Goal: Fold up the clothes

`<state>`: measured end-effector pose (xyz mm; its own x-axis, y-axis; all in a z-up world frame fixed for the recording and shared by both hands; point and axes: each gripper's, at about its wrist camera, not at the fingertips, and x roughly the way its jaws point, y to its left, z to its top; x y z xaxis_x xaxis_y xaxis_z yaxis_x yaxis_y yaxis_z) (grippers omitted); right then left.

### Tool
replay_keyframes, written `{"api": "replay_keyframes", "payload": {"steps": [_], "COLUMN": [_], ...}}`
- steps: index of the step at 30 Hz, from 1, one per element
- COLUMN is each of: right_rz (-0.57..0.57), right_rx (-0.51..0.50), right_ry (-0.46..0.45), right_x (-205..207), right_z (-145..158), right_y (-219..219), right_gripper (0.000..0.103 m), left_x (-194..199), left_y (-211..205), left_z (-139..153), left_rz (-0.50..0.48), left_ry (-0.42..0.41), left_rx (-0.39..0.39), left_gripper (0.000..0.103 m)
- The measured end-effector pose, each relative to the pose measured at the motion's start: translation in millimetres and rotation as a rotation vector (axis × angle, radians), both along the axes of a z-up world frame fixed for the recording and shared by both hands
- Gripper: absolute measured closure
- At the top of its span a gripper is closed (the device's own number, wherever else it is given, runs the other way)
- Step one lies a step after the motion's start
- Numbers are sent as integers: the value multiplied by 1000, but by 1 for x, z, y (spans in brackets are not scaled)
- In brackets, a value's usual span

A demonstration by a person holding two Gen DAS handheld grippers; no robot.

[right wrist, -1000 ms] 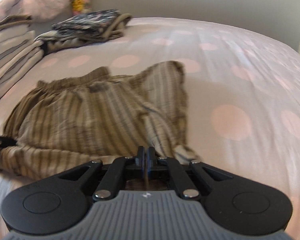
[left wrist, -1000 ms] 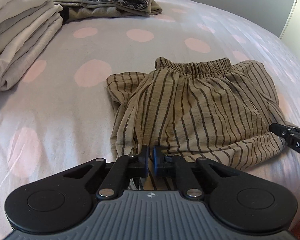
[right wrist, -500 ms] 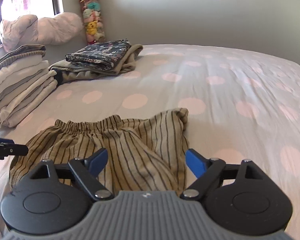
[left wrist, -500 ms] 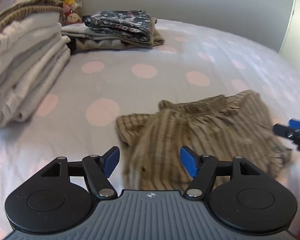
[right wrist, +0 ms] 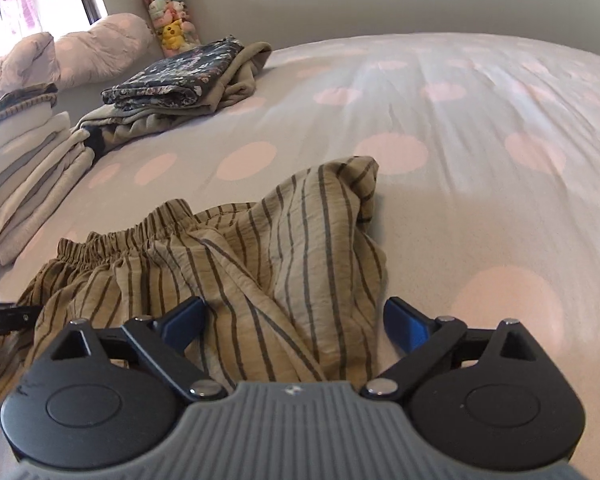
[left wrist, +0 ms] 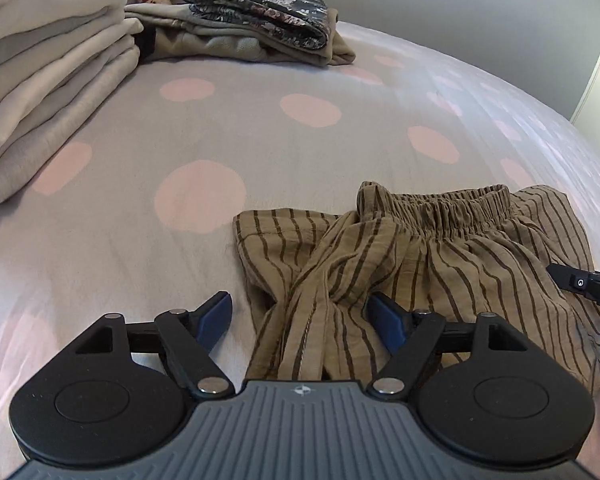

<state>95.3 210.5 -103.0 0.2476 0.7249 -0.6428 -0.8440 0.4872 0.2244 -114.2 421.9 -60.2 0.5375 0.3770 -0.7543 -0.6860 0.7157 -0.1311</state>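
Pink-dotted bedding (left wrist: 300,152) lies smooth under your crinkly striped trousers (left wrist: 440,264), gathered waistband up. Your left tool (left wrist: 300,316) and right tool (right wrist: 294,322) are both spreading apart, cloth lying loose between their fingers.

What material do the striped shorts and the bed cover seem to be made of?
Striped shorts: probably thin woven cotton or linen blend, matte; it crinkles finely and gathers at the elastic waistband. Bed cover: likely smooth woven cotton, matte, with printed pink dots and shallow creases.
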Motion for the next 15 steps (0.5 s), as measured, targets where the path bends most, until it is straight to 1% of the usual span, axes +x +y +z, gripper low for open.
{"api": "replay_keyframes", "payload": {"steps": [5,7,9,10,12,13,14,15], "right_rz": [31,37,40,44,54,62,71,84], "right_rx": [4,4,8,11,21,27,32,35], "right_ry": [-56,-85,-105,-112,-111,-107,-102,-95], "right_x": [-7,-11,-12,-12,-12,-12,-13,-14], "right_z": [-3,-3,-2,-2,-2,-2,-2,-2], "right_y": [6,8,8,8,8,8,9,9], "right_gripper": [8,19,35,38,53,60,74,80], "left_x": [6,9,12,13,14,15,16,17], "left_y": [0,-1,-3,-3,-4,-5,-7,-8], "left_z": [-3,-4,-4,-4,-3,-3,-3,-3], "left_rz": [-9,-23,-43,-51,-70,-79,-88,-97], "left_ry": [-17,-19,-21,-27,-40,-40,-40,-40], "left_rx": [29,45,62,64,61,65,68,71], "left_gripper": [27,30,38,41,57,59,62,67]}}
